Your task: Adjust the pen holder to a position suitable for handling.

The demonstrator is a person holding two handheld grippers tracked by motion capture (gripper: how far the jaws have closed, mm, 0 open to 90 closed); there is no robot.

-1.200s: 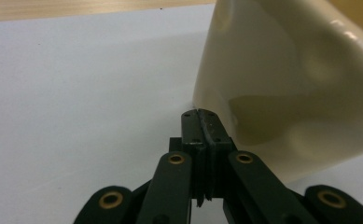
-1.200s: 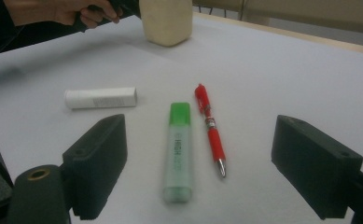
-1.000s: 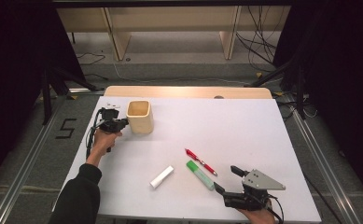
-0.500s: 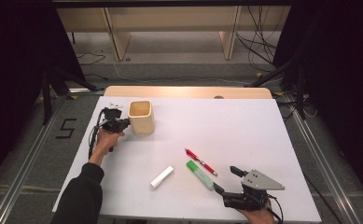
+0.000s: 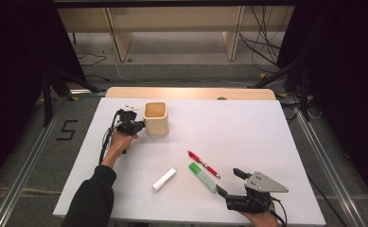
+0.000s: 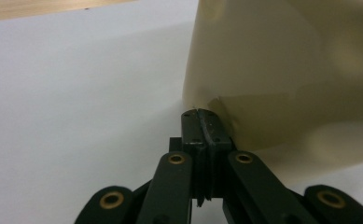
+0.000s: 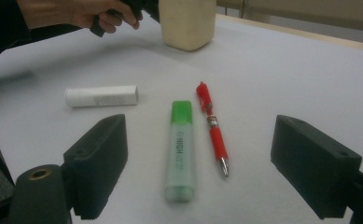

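The left tongs (image 5: 138, 126), held in a person's left hand (image 5: 120, 141), sit at the far left of the white counter (image 5: 248, 127) with their jaws pressed together, tips against the lower wall of a cream-coloured cup (image 5: 155, 118). In the left gripper view the closed tongs (image 6: 201, 122) meet the cup (image 6: 282, 70) right at its bottom corner; whether they pinch any of it cannot be told. The cup stands upright, its open mouth facing up.

The right tongs (image 5: 229, 182) rest at the near right edge of the counter, jaws spread wide and holding nothing, a grey three-cornered plate (image 5: 265, 182) on top. In the right gripper view, the open tongs (image 7: 202, 172) frame a green highlighter (image 7: 180, 149) lying on the counter (image 7: 286, 79) between the jaws, its green cap pointing away. Just to its right lies a red pen (image 7: 212, 126), roughly parallel, its metal tip toward the camera. A white cylindrical tube (image 7: 101, 96) lies farther left, apart from both. Beyond, the cup (image 7: 187, 23) stands beside the left hand (image 7: 81, 13).

In the high view, the highlighter (image 5: 202, 177), pen (image 5: 203, 163) and tube (image 5: 164, 178) lie near the middle of the counter's near half.
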